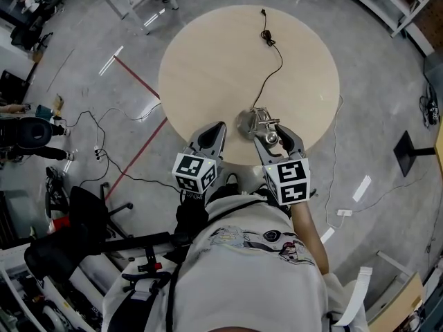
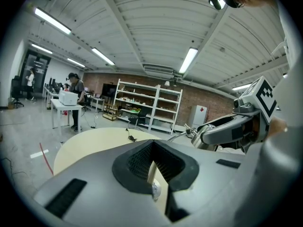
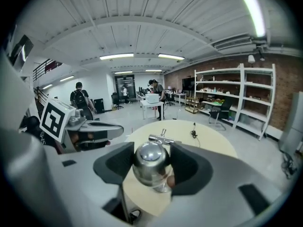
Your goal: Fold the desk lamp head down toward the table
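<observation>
At the near edge of the round table (image 1: 208, 54), the desk lamp (image 1: 246, 124) stands with its shiny metal head (image 3: 150, 161) clamped between the jaws of the right gripper (image 1: 273, 136), while the left gripper (image 1: 215, 131) hovers above the same edge, closed on nothing.

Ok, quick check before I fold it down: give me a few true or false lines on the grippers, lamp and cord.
1. The right gripper is closed on the lamp head. True.
2. The left gripper grips the lamp too. False: it holds nothing and sits to the lamp's left.
3. The cord lies across the table. True.
4. The table is square. False: it is round.
</observation>
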Demonstrator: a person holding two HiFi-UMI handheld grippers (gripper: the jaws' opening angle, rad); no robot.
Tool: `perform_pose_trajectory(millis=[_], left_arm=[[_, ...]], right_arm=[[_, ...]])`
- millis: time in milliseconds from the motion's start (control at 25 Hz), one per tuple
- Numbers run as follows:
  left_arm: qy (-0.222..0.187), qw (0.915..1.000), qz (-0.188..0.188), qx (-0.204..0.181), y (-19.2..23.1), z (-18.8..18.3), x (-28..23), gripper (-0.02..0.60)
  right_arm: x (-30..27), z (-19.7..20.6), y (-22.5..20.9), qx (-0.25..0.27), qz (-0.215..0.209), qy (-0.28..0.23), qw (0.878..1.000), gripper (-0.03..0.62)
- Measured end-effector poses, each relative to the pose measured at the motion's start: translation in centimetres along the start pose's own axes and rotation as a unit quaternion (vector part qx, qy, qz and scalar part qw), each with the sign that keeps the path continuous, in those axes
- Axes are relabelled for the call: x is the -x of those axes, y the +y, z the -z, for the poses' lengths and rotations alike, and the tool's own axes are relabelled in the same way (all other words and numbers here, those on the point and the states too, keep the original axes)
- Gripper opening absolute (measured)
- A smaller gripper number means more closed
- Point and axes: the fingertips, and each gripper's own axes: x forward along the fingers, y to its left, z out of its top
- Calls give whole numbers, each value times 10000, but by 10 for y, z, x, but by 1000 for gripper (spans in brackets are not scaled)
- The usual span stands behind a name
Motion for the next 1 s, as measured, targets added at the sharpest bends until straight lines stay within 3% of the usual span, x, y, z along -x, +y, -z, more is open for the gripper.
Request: perform_pose_trajectory(millis=[760,1000], left_arm=[[251,9996,138,-18,-11,16,0,0],[298,9995,110,-22,-6,20,0,0]], right_arm=[[-1,56,12,547,153,624,9964,233],[-5,68,12,634,218,598,9960,233]])
